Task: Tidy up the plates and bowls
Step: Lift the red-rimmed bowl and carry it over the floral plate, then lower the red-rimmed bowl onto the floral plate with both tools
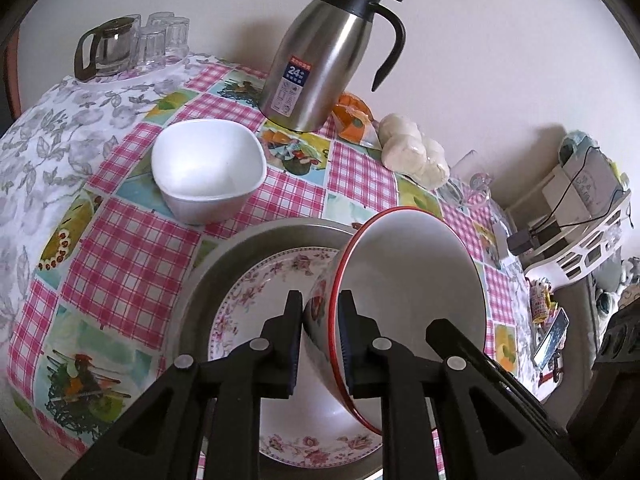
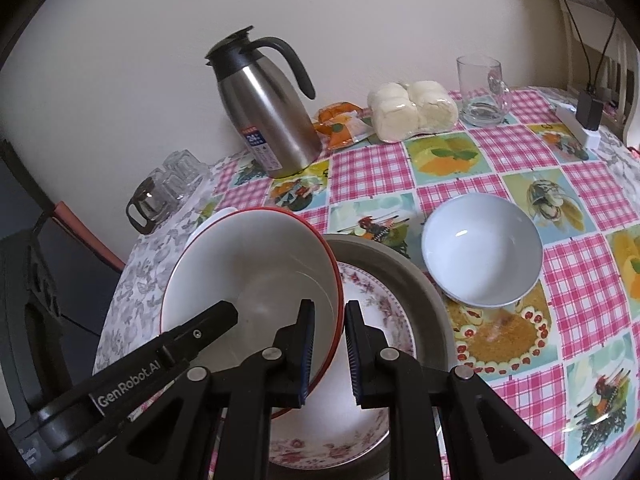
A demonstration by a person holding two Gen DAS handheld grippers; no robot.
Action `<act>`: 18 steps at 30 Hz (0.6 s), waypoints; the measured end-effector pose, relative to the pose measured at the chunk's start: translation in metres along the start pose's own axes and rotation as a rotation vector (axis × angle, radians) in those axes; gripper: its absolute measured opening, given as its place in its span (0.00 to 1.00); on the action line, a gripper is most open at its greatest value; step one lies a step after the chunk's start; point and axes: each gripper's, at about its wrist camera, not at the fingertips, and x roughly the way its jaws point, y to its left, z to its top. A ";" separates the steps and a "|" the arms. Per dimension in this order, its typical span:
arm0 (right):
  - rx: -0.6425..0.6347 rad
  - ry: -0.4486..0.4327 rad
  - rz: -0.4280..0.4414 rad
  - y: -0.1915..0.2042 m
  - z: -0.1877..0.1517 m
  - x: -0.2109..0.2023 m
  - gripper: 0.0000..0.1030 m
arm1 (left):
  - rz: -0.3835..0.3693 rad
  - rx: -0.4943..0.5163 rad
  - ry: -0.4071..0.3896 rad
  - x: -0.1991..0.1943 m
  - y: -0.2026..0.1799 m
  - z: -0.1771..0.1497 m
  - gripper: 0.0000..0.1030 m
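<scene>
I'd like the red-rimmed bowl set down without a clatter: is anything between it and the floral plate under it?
Nothing visible. The red-rimmed bowl, pinched by both the left gripper and the right gripper, hangs tilted over the floral plate, whose centre looks bare.

Left wrist view: close above red-rimmed bowl, facing forward toward steel jug at wall. Right wrist view: equally close on bowl's opposite side. Shared: bowl, floral plate, jug.
</scene>
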 end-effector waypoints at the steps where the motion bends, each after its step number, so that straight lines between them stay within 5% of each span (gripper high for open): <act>1: -0.003 0.001 0.001 0.002 0.000 0.000 0.18 | 0.001 0.000 0.000 -0.001 0.001 0.000 0.16; 18: 0.020 0.084 -0.013 -0.001 -0.009 0.026 0.18 | 0.001 -0.056 0.066 0.020 0.017 -0.004 0.18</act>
